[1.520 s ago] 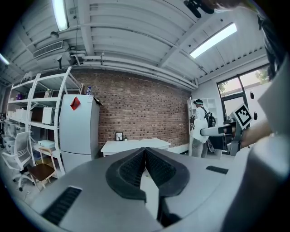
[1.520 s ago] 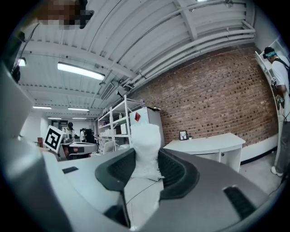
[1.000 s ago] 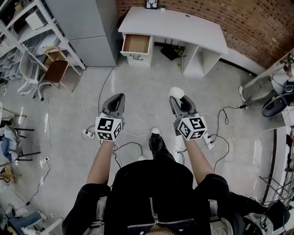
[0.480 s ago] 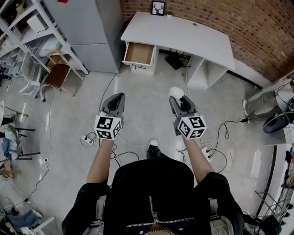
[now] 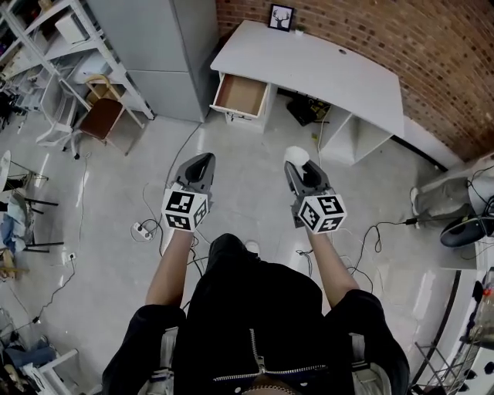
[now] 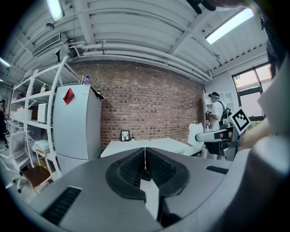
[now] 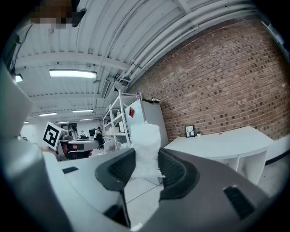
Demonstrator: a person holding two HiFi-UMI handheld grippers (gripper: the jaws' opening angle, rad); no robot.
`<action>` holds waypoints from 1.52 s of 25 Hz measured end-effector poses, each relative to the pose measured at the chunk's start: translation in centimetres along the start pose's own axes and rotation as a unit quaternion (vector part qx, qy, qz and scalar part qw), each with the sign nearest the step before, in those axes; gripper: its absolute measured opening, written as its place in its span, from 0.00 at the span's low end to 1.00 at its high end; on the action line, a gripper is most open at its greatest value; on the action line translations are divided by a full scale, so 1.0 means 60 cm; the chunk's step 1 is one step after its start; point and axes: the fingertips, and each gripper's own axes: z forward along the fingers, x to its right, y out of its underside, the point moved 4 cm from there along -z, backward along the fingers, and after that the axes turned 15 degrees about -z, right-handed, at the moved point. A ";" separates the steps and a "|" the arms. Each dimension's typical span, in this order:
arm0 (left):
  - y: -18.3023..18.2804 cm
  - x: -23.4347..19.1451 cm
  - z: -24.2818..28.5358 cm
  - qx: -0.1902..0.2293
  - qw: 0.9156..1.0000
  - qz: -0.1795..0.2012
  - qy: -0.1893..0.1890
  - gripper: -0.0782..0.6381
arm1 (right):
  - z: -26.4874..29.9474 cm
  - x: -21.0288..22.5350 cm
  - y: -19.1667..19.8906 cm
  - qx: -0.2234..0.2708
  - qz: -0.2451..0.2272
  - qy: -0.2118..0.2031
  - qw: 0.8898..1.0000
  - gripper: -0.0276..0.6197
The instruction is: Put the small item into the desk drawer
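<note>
A small white crumpled item [image 5: 294, 154] is gripped between the jaws of my right gripper [image 5: 298, 164], held out over the floor. In the right gripper view the white item [image 7: 145, 147] stands up between the dark pads [image 7: 177, 172], which press on both of its sides. My left gripper [image 5: 202, 163] hangs level with it to the left, shut and empty; in the left gripper view its pads [image 6: 156, 167] meet along a thin line. Ahead stands the white desk [image 5: 309, 65], and at its left end the drawer [image 5: 241, 94] is pulled out with a bare brown bottom.
A grey cabinet [image 5: 166, 54] stands left of the desk, and metal shelving [image 5: 69, 46] with a brown chair [image 5: 100, 116] lies farther left. Cables and a power strip [image 5: 143, 229] lie on the floor. A small framed picture [image 5: 282, 17] sits at the desk's back edge by the brick wall.
The desk and its open drawer have slid lower and to the right in the head view as the person walks toward them. Both grippers keep the same pose and grip.
</note>
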 end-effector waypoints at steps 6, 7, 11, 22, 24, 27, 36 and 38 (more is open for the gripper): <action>-0.001 -0.021 0.024 -0.004 1.000 -0.005 -0.012 0.14 | 0.032 0.009 0.006 -0.003 0.005 -0.010 1.000 0.29; -0.003 -0.025 0.030 -0.004 1.000 -0.005 -0.012 0.14 | 0.038 0.012 0.006 -0.003 0.004 -0.011 1.000 0.29; -0.006 -0.036 0.059 -0.003 1.000 -0.002 -0.004 0.14 | 0.067 0.028 0.006 -0.009 0.001 -0.009 1.000 0.29; -0.031 -0.130 0.183 -0.005 1.000 -0.016 0.003 0.14 | 0.216 0.076 -0.006 -0.019 -0.011 -0.015 1.000 0.29; -0.039 -0.157 0.213 -0.009 1.000 -0.018 0.004 0.14 | 0.251 0.087 -0.008 -0.023 -0.012 -0.015 1.000 0.29; -0.053 -0.199 0.265 -0.012 1.000 -0.021 0.008 0.14 | 0.309 0.108 -0.010 -0.031 -0.011 -0.012 0.999 0.29; -0.097 -0.327 0.423 -0.035 0.999 -0.020 0.036 0.14 | 0.497 0.159 -0.022 -0.045 -0.004 0.007 0.999 0.29; -0.104 -0.355 0.452 -0.040 0.998 -0.018 0.044 0.14 | 0.534 0.165 -0.024 -0.046 -0.001 0.014 0.999 0.29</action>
